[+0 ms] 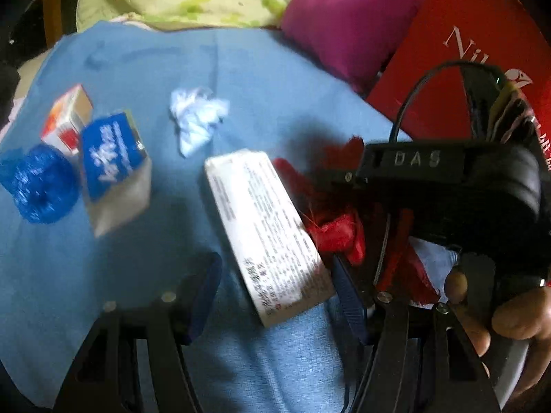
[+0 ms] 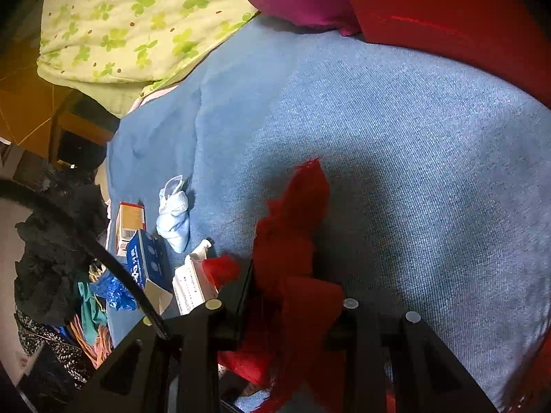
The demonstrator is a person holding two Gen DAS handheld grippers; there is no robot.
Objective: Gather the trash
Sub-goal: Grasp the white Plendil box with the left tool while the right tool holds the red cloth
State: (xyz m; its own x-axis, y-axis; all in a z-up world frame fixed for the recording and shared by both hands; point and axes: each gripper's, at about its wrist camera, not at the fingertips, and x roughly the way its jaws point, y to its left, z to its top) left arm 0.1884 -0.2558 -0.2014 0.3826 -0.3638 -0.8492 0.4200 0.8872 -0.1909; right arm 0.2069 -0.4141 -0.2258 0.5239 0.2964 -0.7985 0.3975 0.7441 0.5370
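Trash lies on a blue cloth (image 1: 261, 79). A white printed box (image 1: 268, 237) lies partly between the fingers of my left gripper (image 1: 275, 296). That gripper is open, with its left finger (image 1: 203, 292) apart from the box. My right gripper (image 2: 292, 303) is shut on a crumpled red bag (image 2: 292, 234), which also shows in the left wrist view (image 1: 335, 234) just right of the white box. A hand (image 1: 509, 316) holds the right gripper's black body (image 1: 447, 186). Further left are a crumpled white tissue (image 1: 198, 120), a blue-and-white box (image 1: 113, 168), an orange-and-white box (image 1: 67, 120) and crumpled blue plastic (image 1: 38, 189).
A green-patterned quilt (image 2: 137, 24) and a magenta cushion (image 1: 351, 20) lie at the back. A large red lettered bag (image 1: 465, 44) stands at the right. Dark clothes (image 2: 58, 247) are piled off the cloth's left edge, over an orange tiled floor (image 2: 24, 110).
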